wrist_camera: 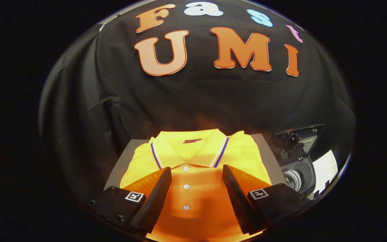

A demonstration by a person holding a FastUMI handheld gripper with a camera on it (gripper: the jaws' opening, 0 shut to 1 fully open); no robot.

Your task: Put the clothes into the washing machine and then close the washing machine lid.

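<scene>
The gripper (197, 174) hung over a folded yellow polo shirt (193, 158) with its fingers spread wide and nothing between them but the shirt's button placket, both pads clear of the cloth as far as could be judged. That spread suited a broad pinch on soft fabric, likely the reason it was held so open.

The shirt lay flat and neatly folded on a grey tabletop (126, 158), collar toward 12 o'clock, probably laid out that way to offer an easy bunch of cloth near the chest.

The washing machine (297, 168) stood at about 3 o'clock from the fingers, just beside the tabletop, its lid (301, 136) raised and the drum opening showing, ready to take the garment.

A small reddish tag sat inside the collar, its writing too small to read. Square coded markers sat on the gripper's two finger blocks; they carried no legible words.
</scene>
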